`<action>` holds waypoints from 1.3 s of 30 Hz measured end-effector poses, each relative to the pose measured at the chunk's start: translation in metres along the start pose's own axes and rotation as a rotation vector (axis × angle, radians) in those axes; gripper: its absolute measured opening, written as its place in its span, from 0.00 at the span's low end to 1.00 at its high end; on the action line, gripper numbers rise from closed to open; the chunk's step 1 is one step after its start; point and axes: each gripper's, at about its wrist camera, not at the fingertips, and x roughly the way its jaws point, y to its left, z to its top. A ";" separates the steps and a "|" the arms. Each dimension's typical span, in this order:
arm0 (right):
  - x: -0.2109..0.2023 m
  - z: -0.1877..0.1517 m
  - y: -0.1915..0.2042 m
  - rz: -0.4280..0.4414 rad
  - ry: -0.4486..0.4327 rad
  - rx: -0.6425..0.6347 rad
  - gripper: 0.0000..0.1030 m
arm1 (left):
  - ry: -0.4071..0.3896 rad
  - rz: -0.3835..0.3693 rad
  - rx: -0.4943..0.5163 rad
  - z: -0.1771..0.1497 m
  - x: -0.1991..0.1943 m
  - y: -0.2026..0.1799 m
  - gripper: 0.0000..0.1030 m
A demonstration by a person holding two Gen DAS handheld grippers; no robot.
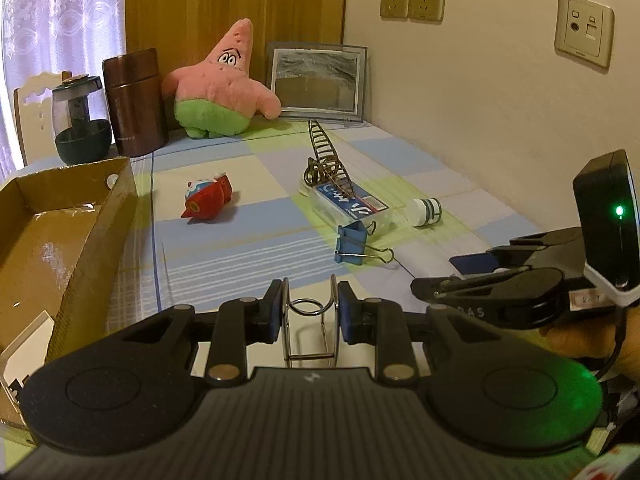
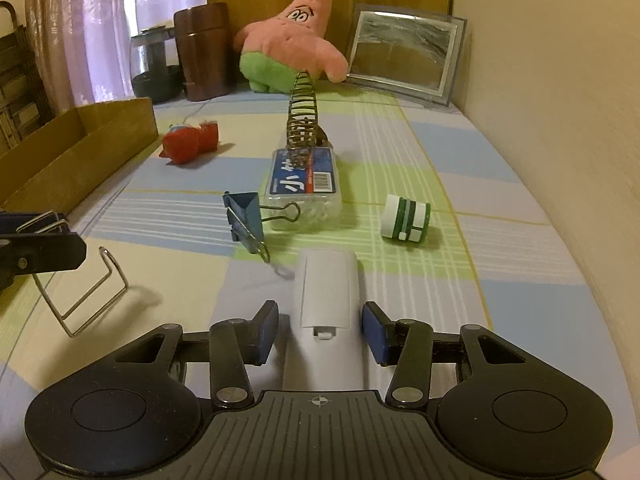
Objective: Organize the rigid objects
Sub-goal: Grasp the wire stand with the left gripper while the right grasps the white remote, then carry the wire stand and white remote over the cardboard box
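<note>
right tool astride white remote, pads apart

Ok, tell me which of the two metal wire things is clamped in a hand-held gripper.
The bent wire stand, pinched by the left hand-held gripper; the ladder-like wire rack leans free on the plastic box.

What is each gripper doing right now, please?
Left gripper: shut on the bent silver wire stand.
Right gripper: jaws astride the white plastic remote-like device, gaps visible on both sides, so not gripping yet.
</note>
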 end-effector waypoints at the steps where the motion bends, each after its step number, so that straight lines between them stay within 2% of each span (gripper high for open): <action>1: 0.000 0.000 0.000 -0.008 0.001 0.001 0.34 | 0.000 -0.001 0.000 0.000 0.000 0.000 0.22; 6: -0.005 -0.001 0.000 -0.027 0.002 0.019 0.34 | 0.003 0.001 -0.004 0.000 0.000 0.001 0.22; 17: -0.044 0.004 0.013 -0.012 -0.099 0.050 0.34 | -0.006 0.009 -0.002 -0.001 -0.016 0.002 0.22; 39: -0.104 0.020 0.063 0.041 -0.137 0.068 0.34 | -0.039 0.056 -0.022 0.010 -0.082 0.018 0.22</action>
